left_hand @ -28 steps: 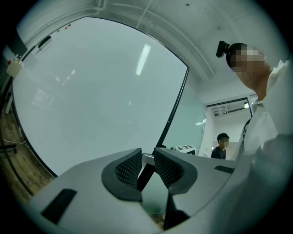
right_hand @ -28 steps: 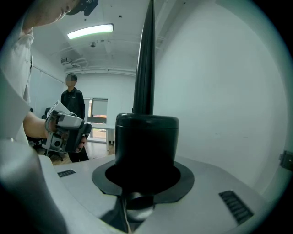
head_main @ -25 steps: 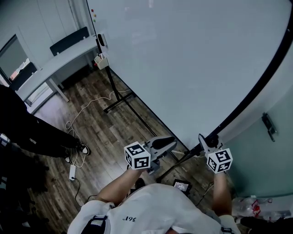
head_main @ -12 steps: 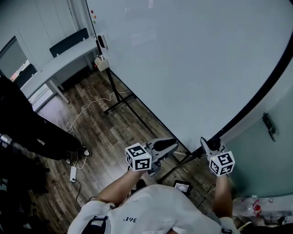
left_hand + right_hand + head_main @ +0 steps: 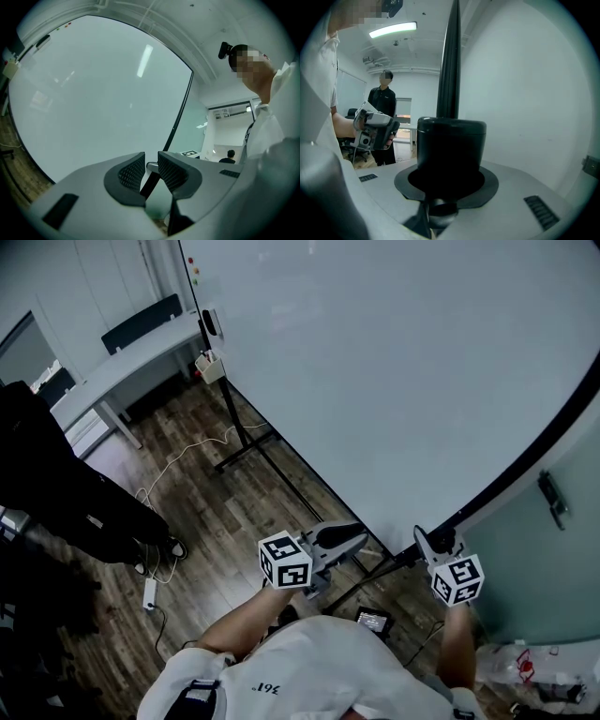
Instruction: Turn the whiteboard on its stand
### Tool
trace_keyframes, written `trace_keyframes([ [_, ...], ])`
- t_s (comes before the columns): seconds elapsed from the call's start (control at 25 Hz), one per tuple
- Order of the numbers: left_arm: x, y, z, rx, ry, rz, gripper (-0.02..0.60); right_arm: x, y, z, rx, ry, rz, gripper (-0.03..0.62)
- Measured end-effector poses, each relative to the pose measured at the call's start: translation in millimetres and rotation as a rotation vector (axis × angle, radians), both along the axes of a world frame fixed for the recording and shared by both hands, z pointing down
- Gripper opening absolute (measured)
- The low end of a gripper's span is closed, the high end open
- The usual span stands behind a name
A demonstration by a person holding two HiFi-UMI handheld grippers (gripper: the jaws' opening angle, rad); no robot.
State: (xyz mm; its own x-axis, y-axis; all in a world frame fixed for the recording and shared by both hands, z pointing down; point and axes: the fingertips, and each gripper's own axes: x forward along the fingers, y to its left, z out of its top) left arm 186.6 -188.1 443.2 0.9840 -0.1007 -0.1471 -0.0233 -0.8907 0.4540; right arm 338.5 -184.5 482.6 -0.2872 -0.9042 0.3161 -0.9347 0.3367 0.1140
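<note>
Whiteboard (image 5: pixel 375 362) first: it fills the far and right side of the room, its white face bare and its black frame edge (image 5: pixel 525 442) running down to a lower corner right in front of the person with the grippers. Under it lies a dark wood floor (image 5: pixel 225 521). A long pale desk (image 5: pixel 131 357) stands at the far left, against the wall. Someone in black clothes (image 5: pixel 56 484) stands at the left, well apart from the board. The black stand (image 5: pixel 246 451) reaches out across the floor beneath the board's lower edge, and a white cable (image 5: pixel 187 451) trails beside it.

Near that lower corner, the right gripper (image 5: pixel 427 542) is clamped on the black corner cap (image 5: pixel 451 145) of the whiteboard, which fills the space between its jaws, with the frame rising straight up from it. The left gripper (image 5: pixel 354 535) sits just to the left, at the board's lower edge. Its ribbed pads (image 5: pixel 131 171) stand a narrow gap apart, with a small grey piece (image 5: pixel 152 166) showing in the gap and the black frame edge behind it. I cannot tell if the pads press on it.
</note>
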Motion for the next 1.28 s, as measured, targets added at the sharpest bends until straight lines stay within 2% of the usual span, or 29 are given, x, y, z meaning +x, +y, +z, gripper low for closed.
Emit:
trace_keyframes([
  [0.4,-7,5,-3,-0.005,0.007,-0.002,0.074,-3,19,-3,-0.014,0.007,0.009,0.146],
  [1.28,2,15,3,-0.010,0.001,0.035,0.074,5,43,3,-0.041,0.018,0.015,0.146],
])
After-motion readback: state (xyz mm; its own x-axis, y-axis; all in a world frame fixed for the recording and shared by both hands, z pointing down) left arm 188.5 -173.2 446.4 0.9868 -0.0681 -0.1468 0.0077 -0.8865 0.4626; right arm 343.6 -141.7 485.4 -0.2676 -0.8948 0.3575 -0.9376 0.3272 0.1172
